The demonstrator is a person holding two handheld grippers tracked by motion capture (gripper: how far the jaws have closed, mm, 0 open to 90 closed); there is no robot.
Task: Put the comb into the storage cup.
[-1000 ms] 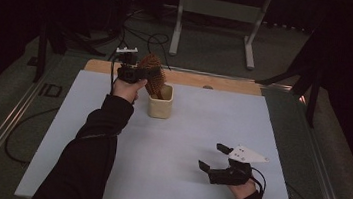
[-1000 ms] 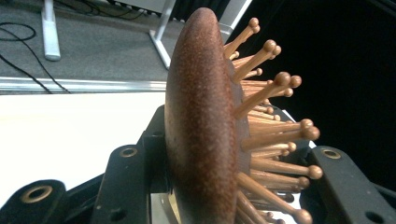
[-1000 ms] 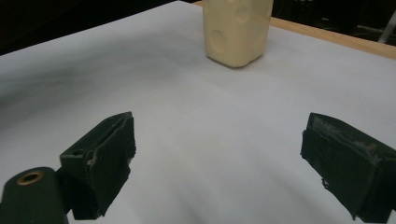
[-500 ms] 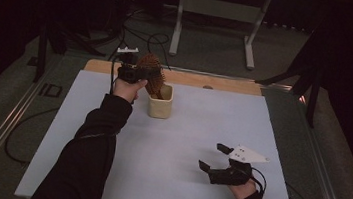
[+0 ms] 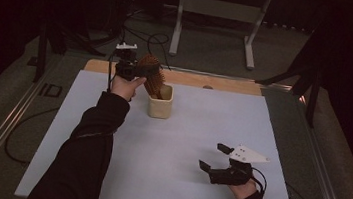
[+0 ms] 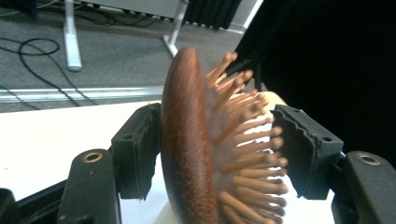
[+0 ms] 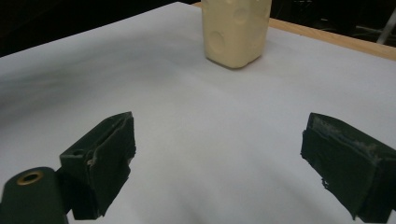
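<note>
Compared with a second earlier, the left gripper sat in almost the same spot at the table's far edge, but its jaws had just been opening. In the left gripper view they stood part-way apart around the wooden hairbrush, with the bristle tips just off the right pad. The brush stood handle-down in the cream cup, long axis near upright, head leaning left, bristles facing right. The right gripper rested wide and empty near the front.

The hairbrush has a reddish-brown wooden back and lighter tan bristles. The cup is pale cream. The worktop is white, edged in light wood at 12 o'clock.
</note>
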